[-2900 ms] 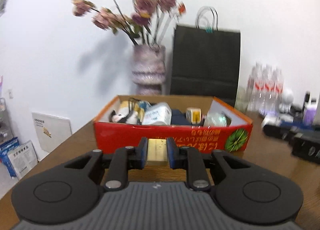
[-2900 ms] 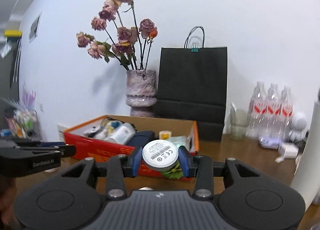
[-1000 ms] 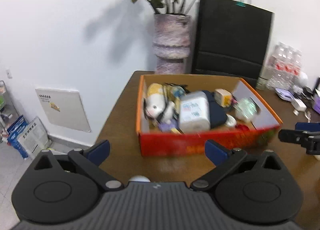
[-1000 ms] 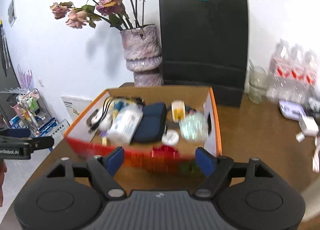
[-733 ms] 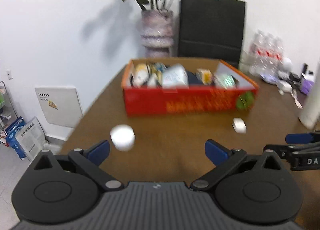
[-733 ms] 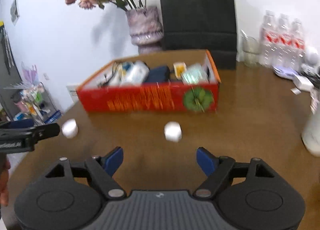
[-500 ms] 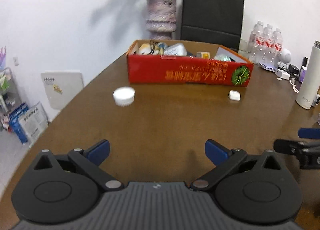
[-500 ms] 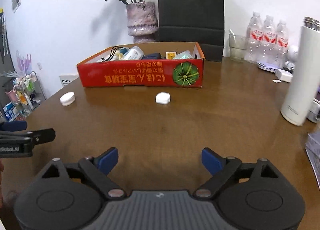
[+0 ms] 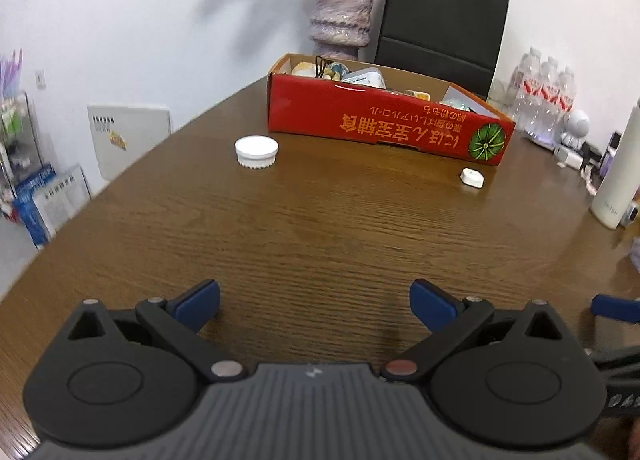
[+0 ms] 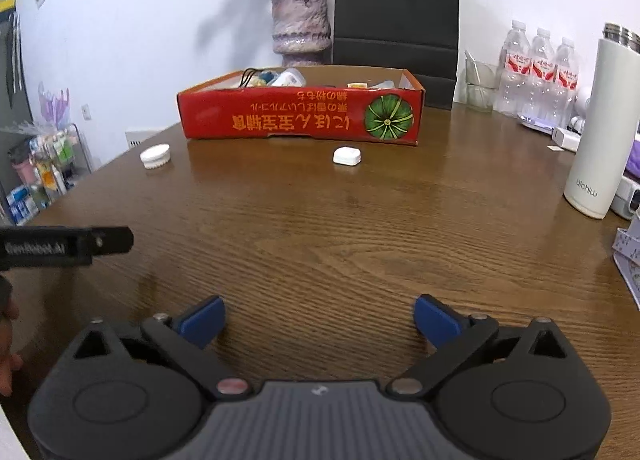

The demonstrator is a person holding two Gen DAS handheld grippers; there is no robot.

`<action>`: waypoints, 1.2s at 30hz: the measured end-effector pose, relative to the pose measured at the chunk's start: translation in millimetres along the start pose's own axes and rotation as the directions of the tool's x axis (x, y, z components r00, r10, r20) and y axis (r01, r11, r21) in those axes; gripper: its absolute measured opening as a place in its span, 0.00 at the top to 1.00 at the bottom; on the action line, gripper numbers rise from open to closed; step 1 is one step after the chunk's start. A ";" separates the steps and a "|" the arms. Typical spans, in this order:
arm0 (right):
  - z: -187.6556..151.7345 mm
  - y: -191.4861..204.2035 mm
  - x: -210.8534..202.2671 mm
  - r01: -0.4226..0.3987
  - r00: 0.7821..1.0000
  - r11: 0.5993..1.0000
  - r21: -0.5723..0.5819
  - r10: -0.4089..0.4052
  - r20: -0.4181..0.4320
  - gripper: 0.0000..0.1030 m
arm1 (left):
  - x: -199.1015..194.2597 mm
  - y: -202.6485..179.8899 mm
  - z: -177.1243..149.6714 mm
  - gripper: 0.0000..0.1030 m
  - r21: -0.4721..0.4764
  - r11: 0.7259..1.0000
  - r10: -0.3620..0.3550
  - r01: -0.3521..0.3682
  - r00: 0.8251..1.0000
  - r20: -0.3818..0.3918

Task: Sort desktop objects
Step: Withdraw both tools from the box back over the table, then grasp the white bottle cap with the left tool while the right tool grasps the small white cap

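Note:
A red cardboard box (image 9: 384, 122) (image 10: 300, 116) holding several small items stands at the far side of the wooden table (image 9: 320, 228). A white ribbed lid (image 9: 256, 152) (image 10: 155, 155) lies on the table left of the box front. A small white rounded case (image 9: 472, 178) (image 10: 347, 155) lies near the box's right front corner. My left gripper (image 9: 314, 306) is open and empty, low over the near table. My right gripper (image 10: 318, 322) is open and empty, also far back from the box. The left gripper's finger (image 10: 68, 246) shows at the right wrist view's left edge.
A vase of dried flowers (image 10: 302, 24) and a black paper bag (image 10: 396, 0) stand behind the box. Water bottles (image 10: 538, 72), a white flask (image 10: 600, 128) and small devices crowd the right side. The table's left edge (image 9: 120, 180) drops to shelves and the floor.
Both grippers let go of their objects over the box, opened wide, and pulled back toward the near table edge. The box now looks farther away.

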State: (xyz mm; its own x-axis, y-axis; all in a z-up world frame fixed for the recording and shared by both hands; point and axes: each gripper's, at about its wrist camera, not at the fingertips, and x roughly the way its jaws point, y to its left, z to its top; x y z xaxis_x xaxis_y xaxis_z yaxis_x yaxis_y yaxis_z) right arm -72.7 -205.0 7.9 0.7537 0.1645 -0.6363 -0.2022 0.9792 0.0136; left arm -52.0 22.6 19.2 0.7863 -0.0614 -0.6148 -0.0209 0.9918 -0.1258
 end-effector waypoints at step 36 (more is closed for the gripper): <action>129.3 -22.8 84.6 -0.039 0.984 0.999 0.026 0.034 0.177 0.75 | 55.6 9.6 111.8 0.62 0.197 0.979 -0.086 0.047 0.978 0.192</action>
State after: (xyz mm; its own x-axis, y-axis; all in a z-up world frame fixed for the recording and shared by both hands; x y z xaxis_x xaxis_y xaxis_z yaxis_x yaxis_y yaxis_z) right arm 76.5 -198.1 53.5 0.8452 0.2157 -0.4890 -0.2150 0.9749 0.0584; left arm 60.5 41.2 70.8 0.8892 -0.1234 -0.4405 0.1381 0.9904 0.0014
